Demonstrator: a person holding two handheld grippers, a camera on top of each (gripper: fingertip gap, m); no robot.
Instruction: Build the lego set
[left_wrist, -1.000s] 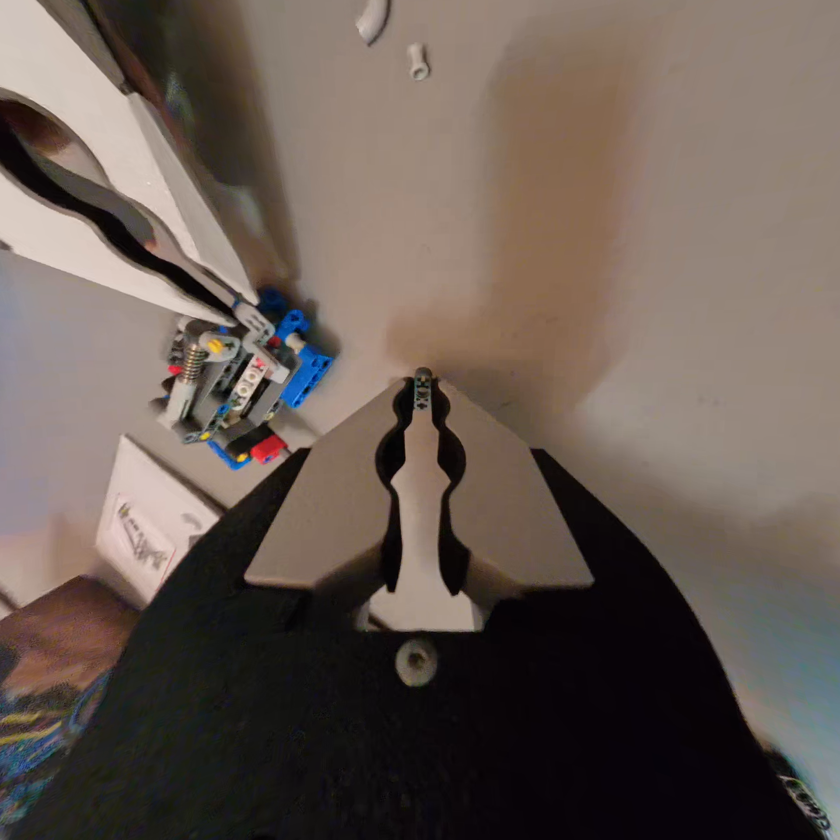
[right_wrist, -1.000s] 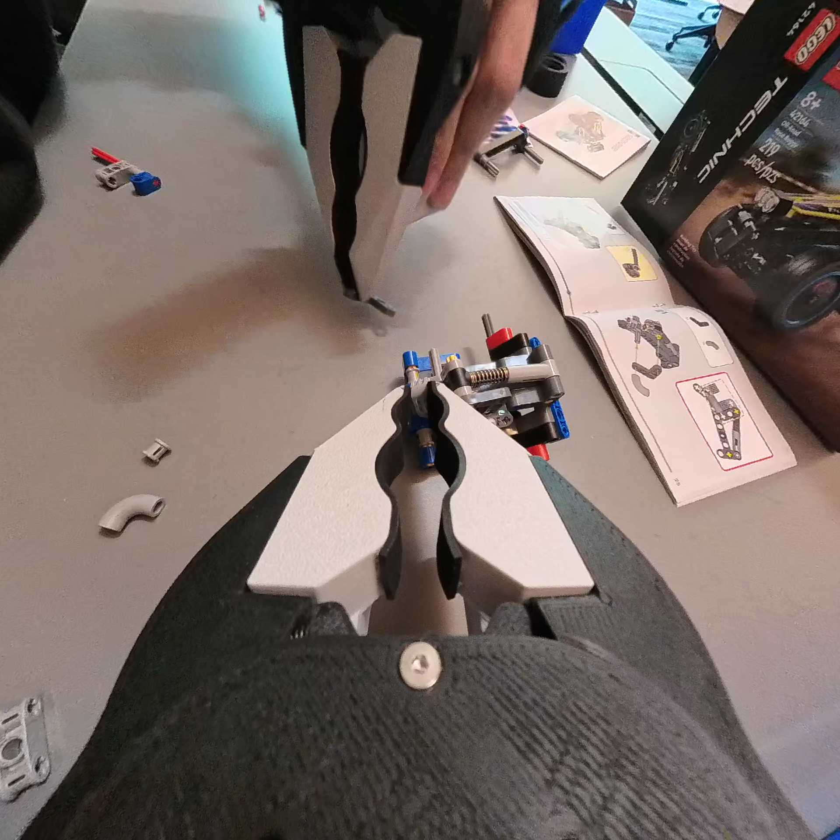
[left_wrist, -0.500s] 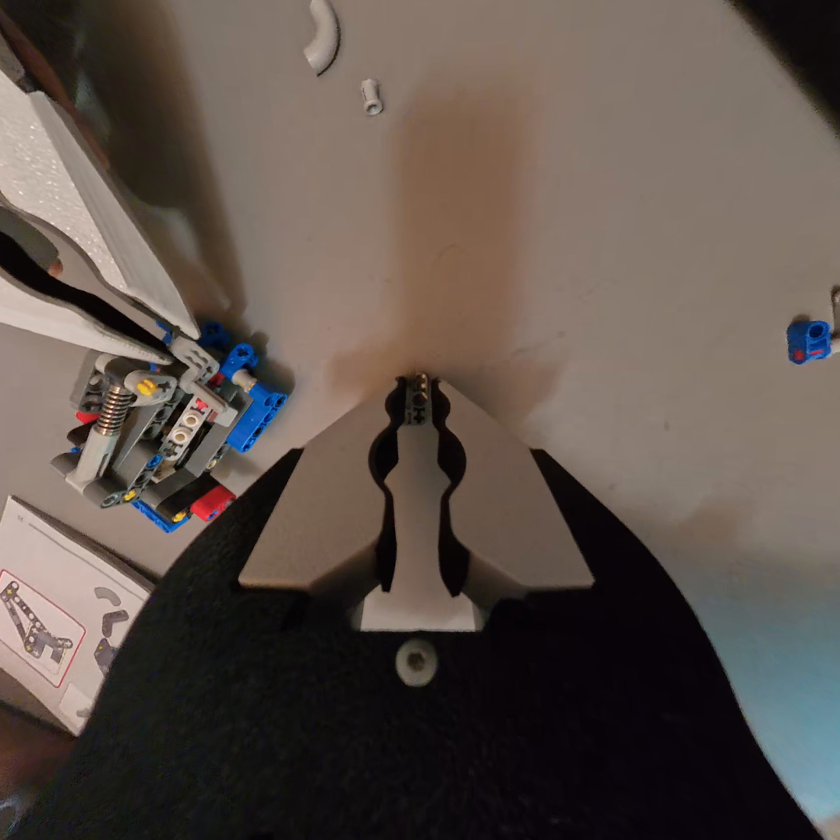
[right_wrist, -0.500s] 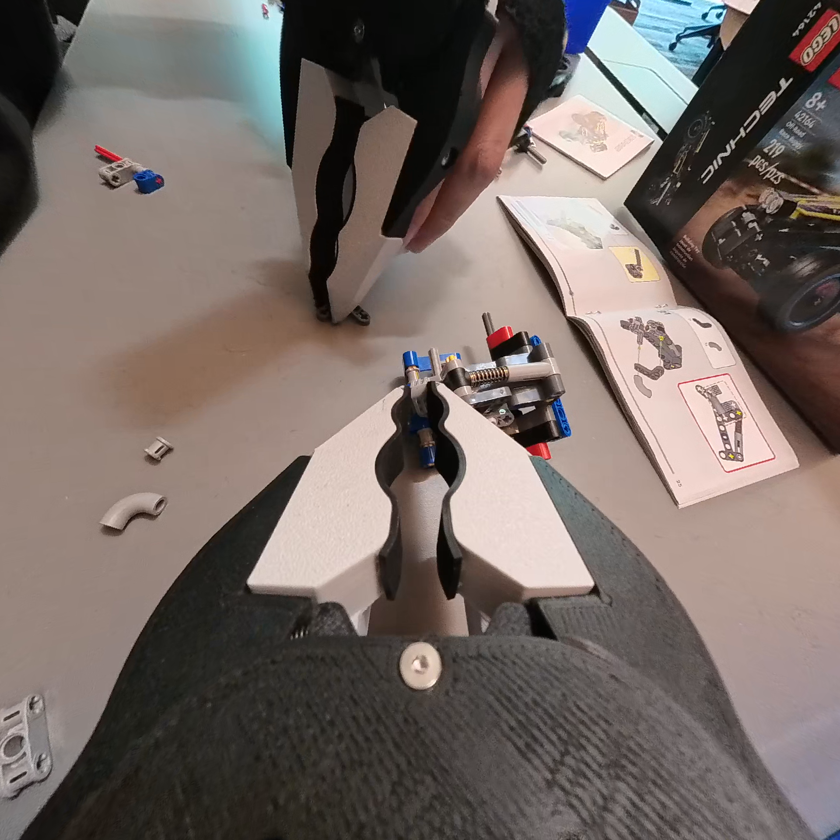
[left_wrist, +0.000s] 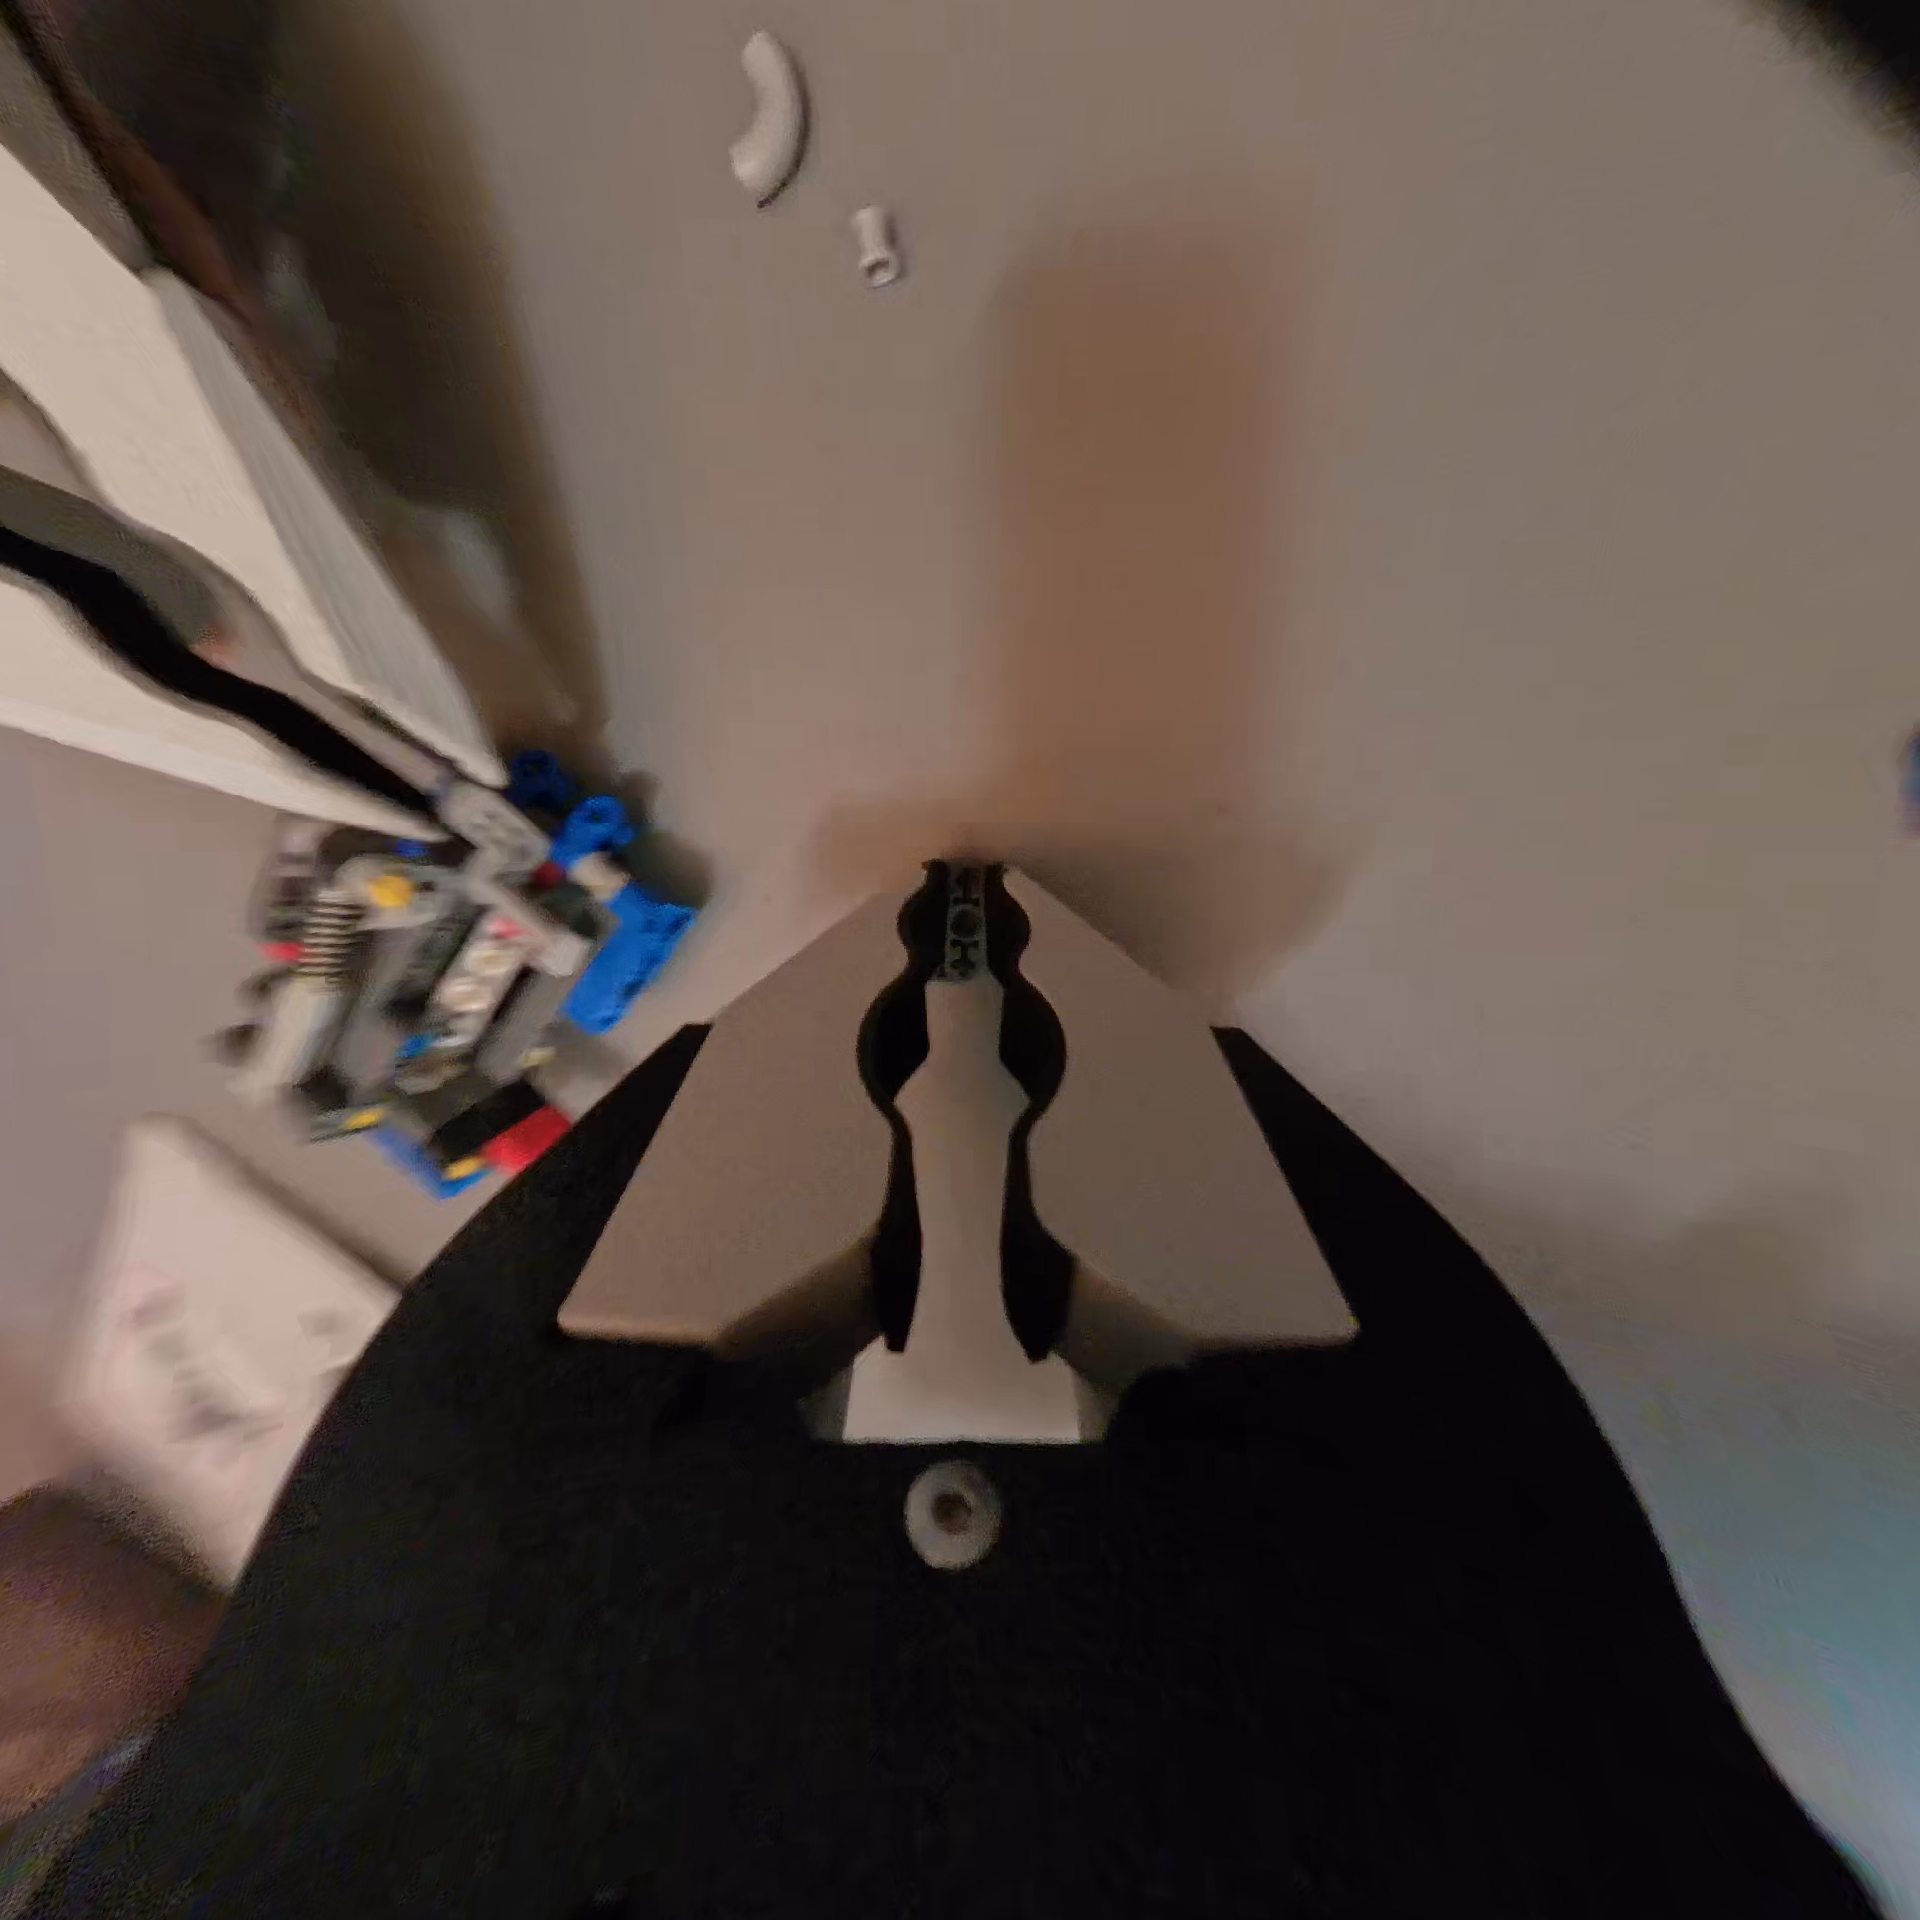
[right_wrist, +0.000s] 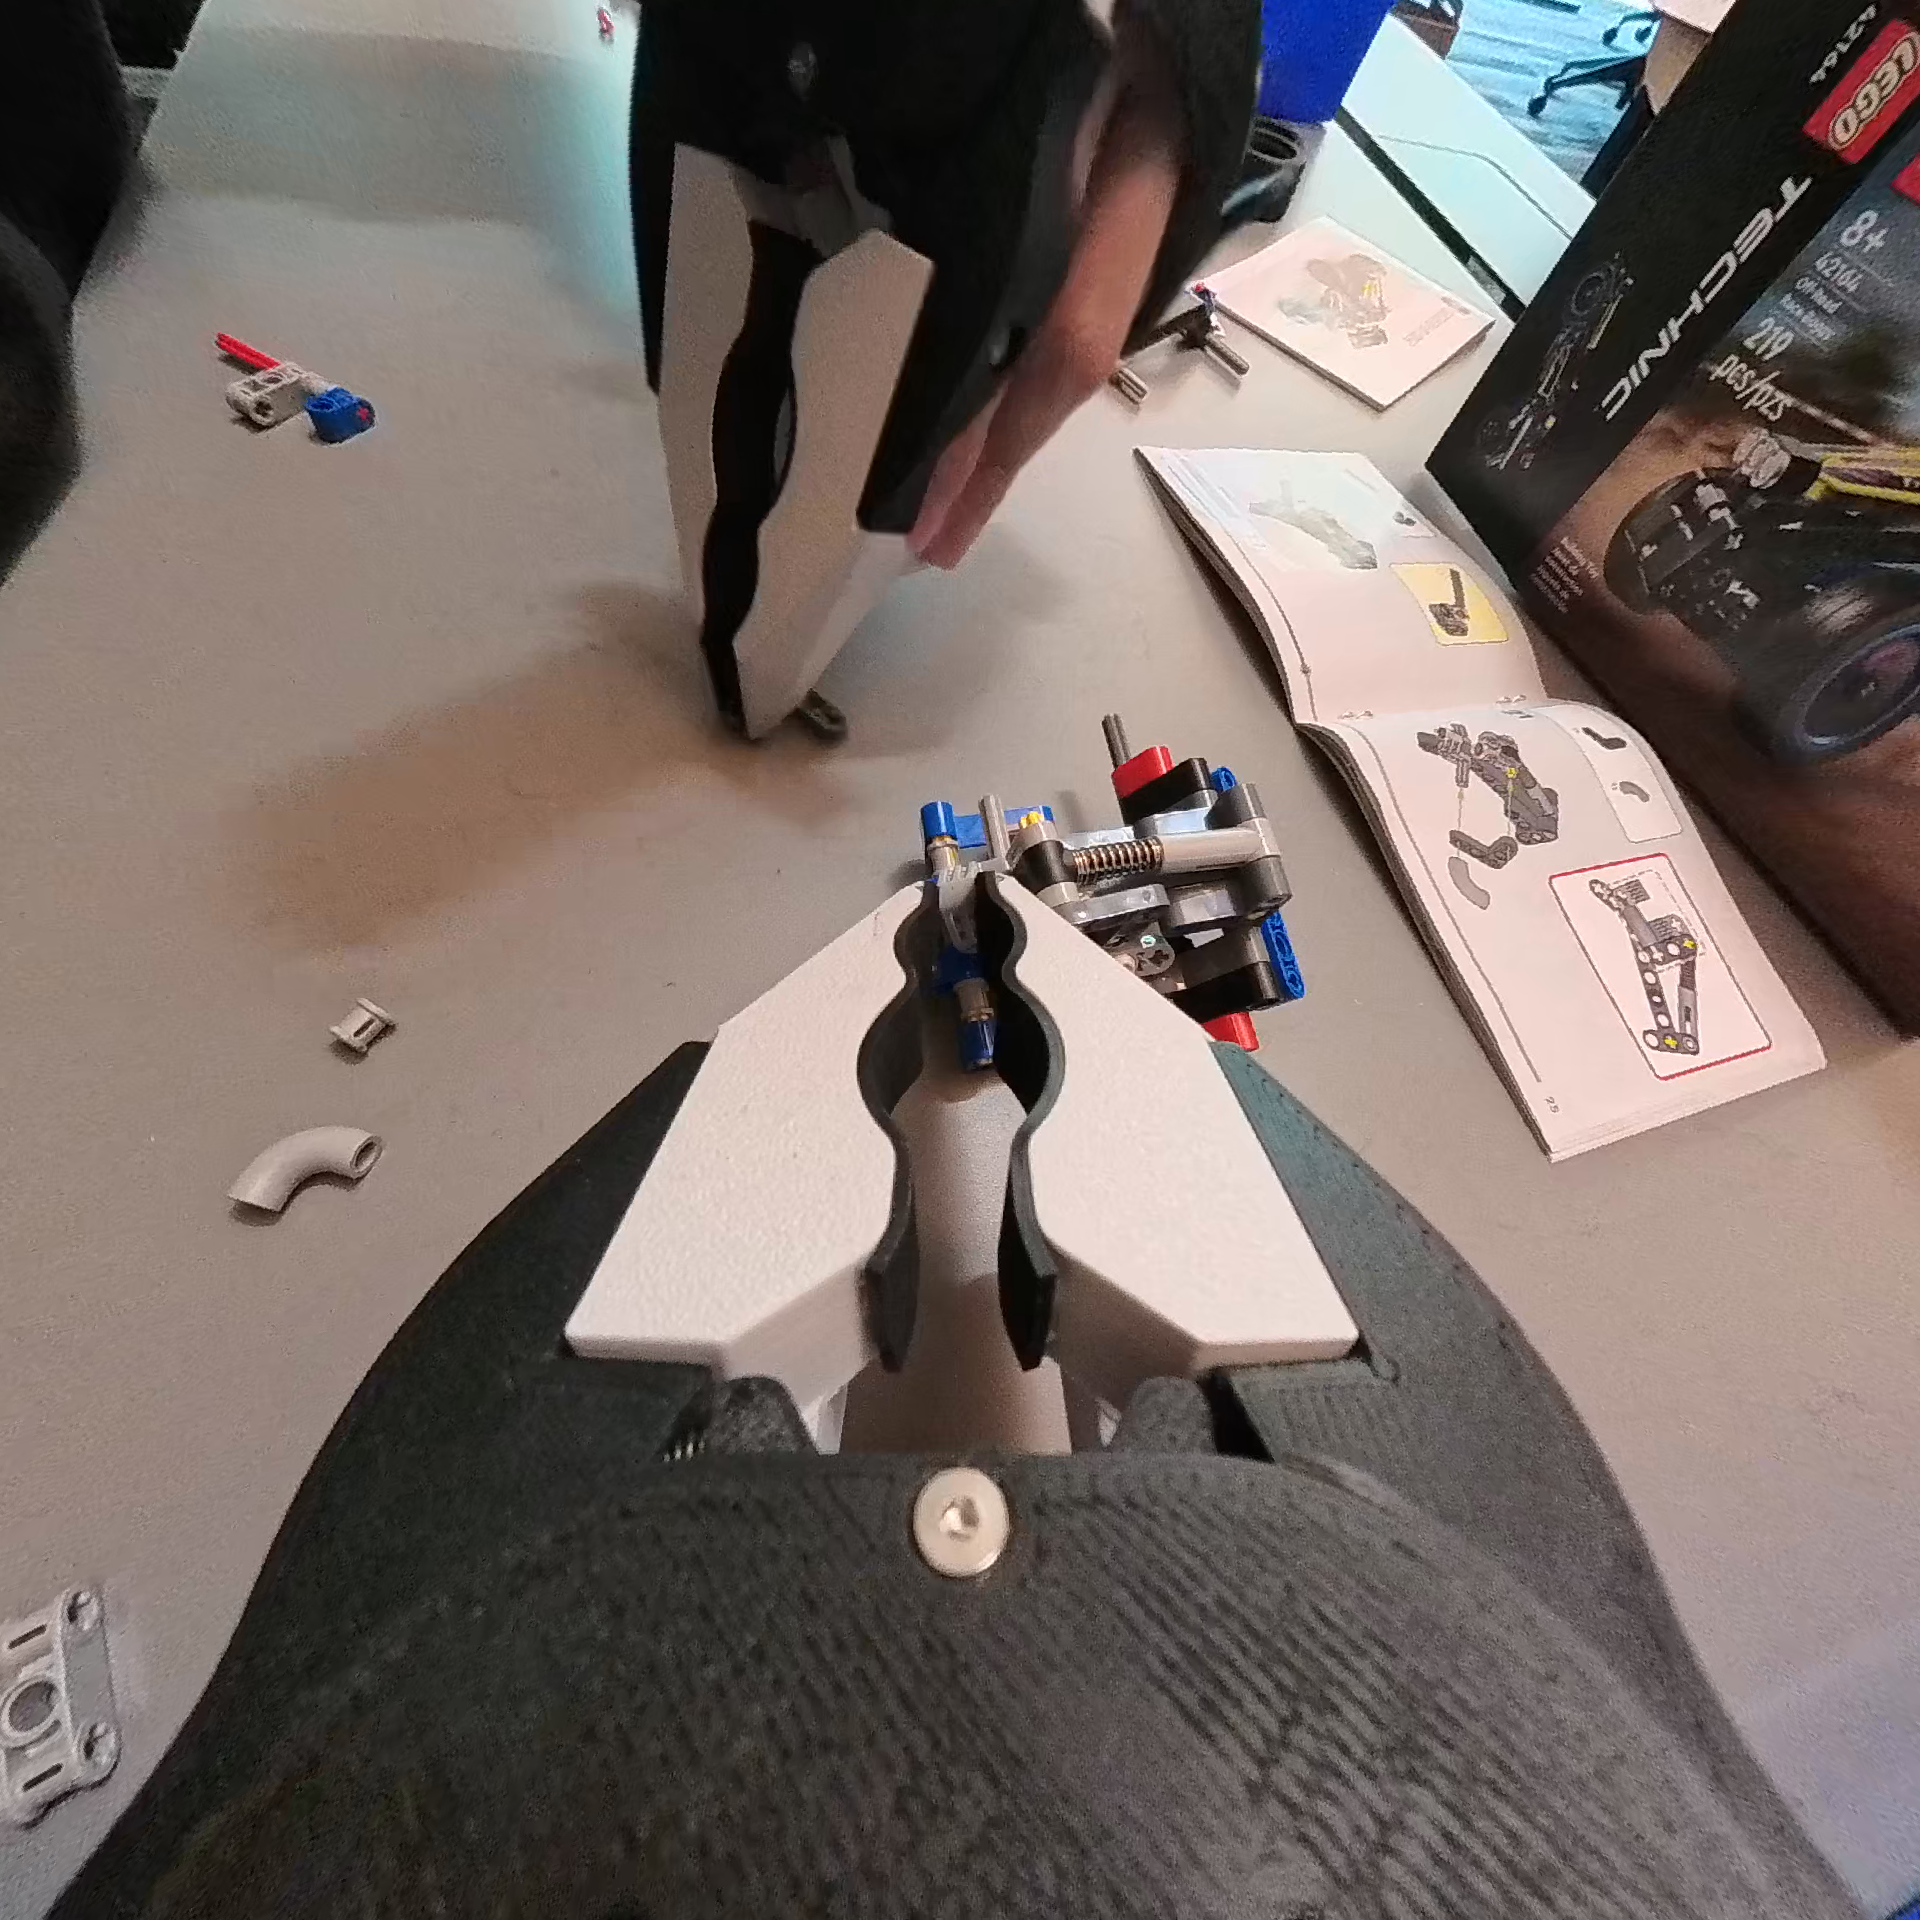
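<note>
Left claw (left_wrist: 964, 883) clamped on small grey beam (left_wrist: 963, 925); right claw (right_wrist: 971, 894) apparently pinching brick assembly (right_wrist: 1153, 883); booklet (right_wrist: 1507, 831) at 3 o'clock on desk (right_wrist: 468, 727).

Left claw (left_wrist: 964, 904) pinched nearly closed, right claw (right_wrist: 971, 904) likewise

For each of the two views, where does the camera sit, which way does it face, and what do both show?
Left wrist view: on the left gripper, facing down at the grey table; its fingertips pinch a small grey beam.
Right wrist view: on the right gripper, facing forward across the table; a hand shows.
Shared: brick model, curved grey tube, open booklet.
</note>
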